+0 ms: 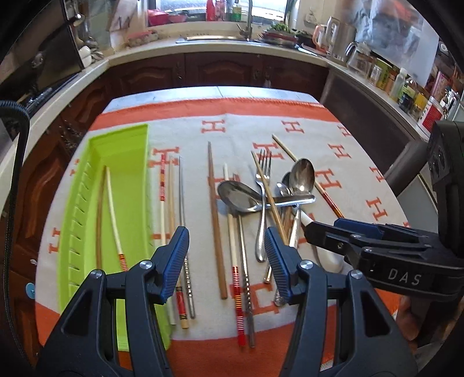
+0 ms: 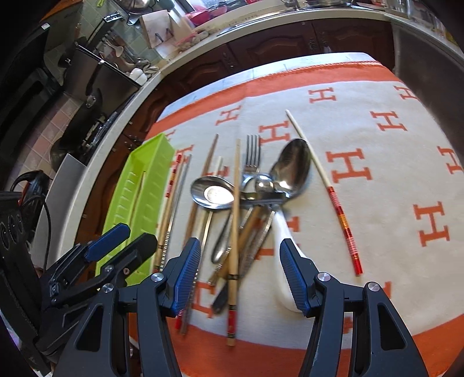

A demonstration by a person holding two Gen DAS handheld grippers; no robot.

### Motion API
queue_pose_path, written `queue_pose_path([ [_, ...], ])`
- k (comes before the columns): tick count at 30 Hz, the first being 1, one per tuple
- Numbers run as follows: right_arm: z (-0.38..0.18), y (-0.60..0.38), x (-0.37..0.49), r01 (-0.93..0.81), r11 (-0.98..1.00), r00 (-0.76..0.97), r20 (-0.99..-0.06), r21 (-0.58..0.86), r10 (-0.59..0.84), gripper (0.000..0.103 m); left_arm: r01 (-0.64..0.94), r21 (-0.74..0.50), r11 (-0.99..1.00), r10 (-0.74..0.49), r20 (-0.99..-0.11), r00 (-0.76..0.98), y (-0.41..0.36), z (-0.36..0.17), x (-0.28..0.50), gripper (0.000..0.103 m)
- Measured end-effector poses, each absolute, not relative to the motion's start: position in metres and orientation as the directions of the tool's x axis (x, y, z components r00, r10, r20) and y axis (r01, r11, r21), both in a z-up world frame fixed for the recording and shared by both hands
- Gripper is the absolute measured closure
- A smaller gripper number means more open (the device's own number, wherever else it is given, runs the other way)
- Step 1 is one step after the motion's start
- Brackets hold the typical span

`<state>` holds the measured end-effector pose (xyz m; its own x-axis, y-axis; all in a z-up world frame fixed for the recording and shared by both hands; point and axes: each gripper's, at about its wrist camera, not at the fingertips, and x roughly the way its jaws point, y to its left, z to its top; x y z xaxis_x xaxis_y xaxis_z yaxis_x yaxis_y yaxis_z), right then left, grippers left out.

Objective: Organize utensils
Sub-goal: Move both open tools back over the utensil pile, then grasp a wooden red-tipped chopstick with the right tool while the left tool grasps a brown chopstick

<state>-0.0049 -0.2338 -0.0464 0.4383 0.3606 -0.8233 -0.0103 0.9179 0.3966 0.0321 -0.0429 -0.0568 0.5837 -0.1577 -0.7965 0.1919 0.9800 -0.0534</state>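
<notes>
Both the left gripper (image 1: 226, 261) and right gripper (image 2: 240, 275) have black frames, ribbed blue pads (image 1: 173, 261) and silver screws (image 1: 146, 264).

right hand-held gripper (image 2: 240, 275): jaws apart, empty | utensil pile (image 2: 246, 197) below | green tray (image 2: 139, 197) left

Kitchen, daylight from window (image 1: 203, 5) behind sink (image 1: 214, 37). Pale worktop (image 1: 139, 53) wraps room over dark wood cabinets (image 1: 220, 72). Jars and bottles (image 1: 400, 84) along right side. Pink tiled floor (image 2: 43, 136).
</notes>
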Motion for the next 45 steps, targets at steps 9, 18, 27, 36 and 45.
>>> queue_pose_path([
  [9,-0.056,-0.233,-0.006,-0.022,0.928,0.447,-0.827,0.372,0.342,0.045,0.167,-0.036,0.985,-0.125,-0.821,0.557,-0.048,-0.086,0.047,0.051],
  [18,-0.056,-0.217,-0.007,-0.062,0.951,0.465,-0.834,0.303,0.297,0.045,0.121,-0.083,0.989,-0.134,-0.845,0.518,-0.025,-0.106,0.058,0.053],
  [27,-0.058,-0.199,-0.008,-0.127,0.957,0.478,-0.830,0.260,0.288,0.051,0.122,-0.100,0.988,-0.149,-0.839,0.523,-0.013,-0.104,0.056,0.053],
  [36,-0.079,-0.190,0.002,-0.150,0.948,0.425,-0.848,0.279,0.317,0.075,0.088,-0.094,0.992,-0.126,-0.841,0.525,0.001,-0.104,0.055,0.053],
  [45,-0.084,-0.180,0.004,-0.194,0.957,0.444,-0.851,0.215,0.281,0.094,0.090,-0.150,0.985,-0.175,-0.858,0.483,-0.002,-0.105,0.064,0.053],
])
